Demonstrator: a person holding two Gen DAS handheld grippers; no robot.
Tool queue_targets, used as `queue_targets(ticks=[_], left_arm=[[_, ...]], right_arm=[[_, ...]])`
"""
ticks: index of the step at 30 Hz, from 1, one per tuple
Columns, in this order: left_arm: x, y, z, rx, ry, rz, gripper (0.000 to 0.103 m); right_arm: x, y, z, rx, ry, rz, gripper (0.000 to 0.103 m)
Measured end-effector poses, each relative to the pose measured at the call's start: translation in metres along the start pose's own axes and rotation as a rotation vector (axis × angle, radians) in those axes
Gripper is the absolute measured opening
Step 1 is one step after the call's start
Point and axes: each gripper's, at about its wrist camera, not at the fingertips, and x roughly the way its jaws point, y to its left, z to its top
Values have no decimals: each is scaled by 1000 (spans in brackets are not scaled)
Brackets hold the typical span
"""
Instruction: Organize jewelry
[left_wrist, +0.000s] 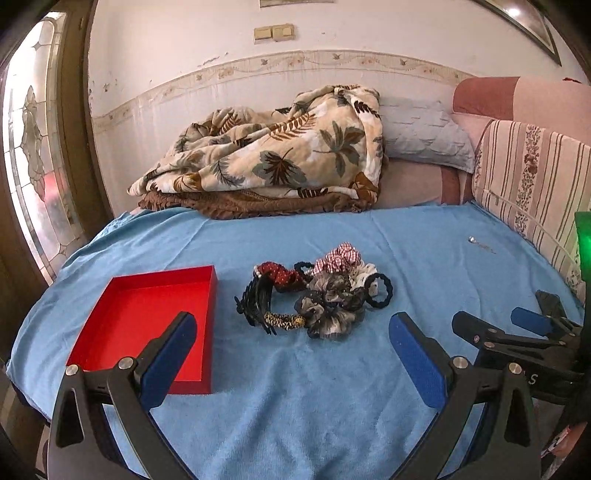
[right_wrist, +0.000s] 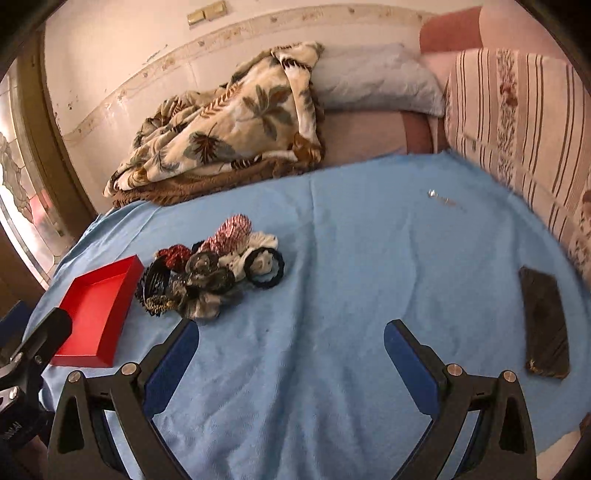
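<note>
A pile of hair accessories (left_wrist: 317, 291) lies on the blue cloth (left_wrist: 295, 387): scrunchies, a black claw clip (left_wrist: 255, 299), a black hair tie (left_wrist: 378, 291). The pile also shows in the right wrist view (right_wrist: 214, 273). An empty red tray (left_wrist: 147, 325) sits left of it, also in the right wrist view (right_wrist: 96, 314). A small silver piece (left_wrist: 472, 240) lies far right, also in the right wrist view (right_wrist: 432, 194). My left gripper (left_wrist: 293, 332) is open and empty, just short of the pile. My right gripper (right_wrist: 291, 332) is open and empty, right of the pile.
A leaf-print blanket (left_wrist: 280, 155) and a pillow (left_wrist: 421, 133) lie at the back against the wall. A striped cushion (left_wrist: 532, 177) borders the right side. A dark flat object (right_wrist: 545, 325) lies on the cloth at right. A glass door (left_wrist: 33, 147) stands left.
</note>
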Motion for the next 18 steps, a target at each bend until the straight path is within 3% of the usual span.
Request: queue_targets(ticks=[11, 18], left_arm=[[15, -7, -6, 30, 47, 12, 103], [27, -7, -9, 38, 69, 24, 103]], right_arm=[[12, -7, -7, 10, 103, -94, 102], [13, -2, -5, -49, 82, -169, 102]])
